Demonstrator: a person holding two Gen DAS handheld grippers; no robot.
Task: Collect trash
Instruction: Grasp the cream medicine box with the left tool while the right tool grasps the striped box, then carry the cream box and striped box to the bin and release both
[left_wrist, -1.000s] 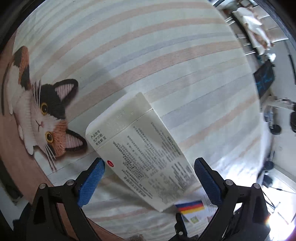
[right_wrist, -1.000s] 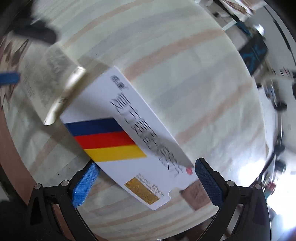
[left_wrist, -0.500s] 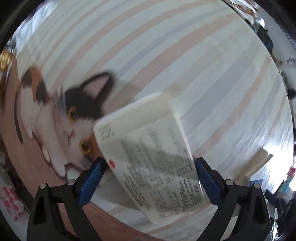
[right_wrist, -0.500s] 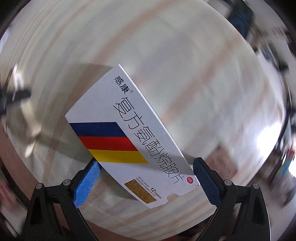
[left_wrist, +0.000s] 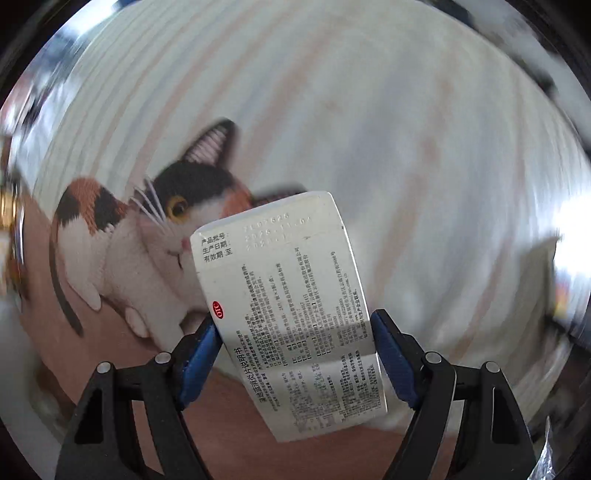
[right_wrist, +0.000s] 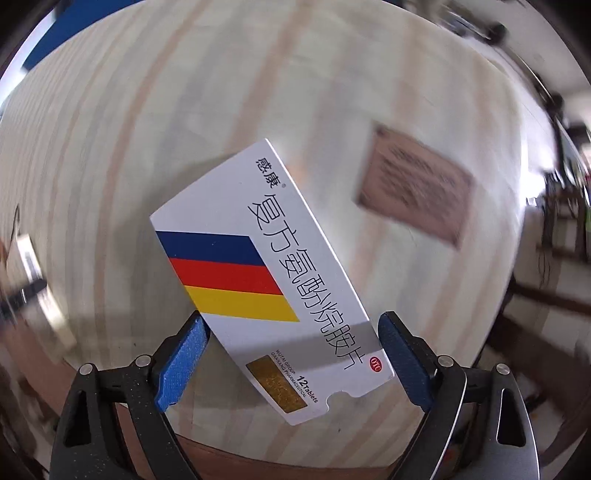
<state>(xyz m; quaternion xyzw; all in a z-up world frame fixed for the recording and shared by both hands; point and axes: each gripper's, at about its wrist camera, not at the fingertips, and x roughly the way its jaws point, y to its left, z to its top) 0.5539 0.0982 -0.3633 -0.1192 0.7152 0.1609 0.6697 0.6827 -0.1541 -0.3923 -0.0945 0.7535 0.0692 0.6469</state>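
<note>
My left gripper (left_wrist: 295, 354) is shut on a white medicine box (left_wrist: 284, 295) printed with small black text, held above the striped cloth. My right gripper (right_wrist: 293, 362) is shut on a second white medicine box (right_wrist: 266, 273) with blue, red and yellow stripes and large black characters, also lifted off the cloth. Both boxes stick out forward between the blue pads.
A striped tablecloth (left_wrist: 369, 110) with a calico cat print (left_wrist: 147, 236) covers the table. A brown rectangular patch (right_wrist: 415, 184) shows on the cloth at the right of the right wrist view. The left gripper and its box show blurred at the left edge (right_wrist: 33, 273).
The left gripper's jaws have closed on the text-printed box and lifted it, swinging toward the cat print. The right gripper has lifted and carried the striped box to the right; both views are motion-blurred.
</note>
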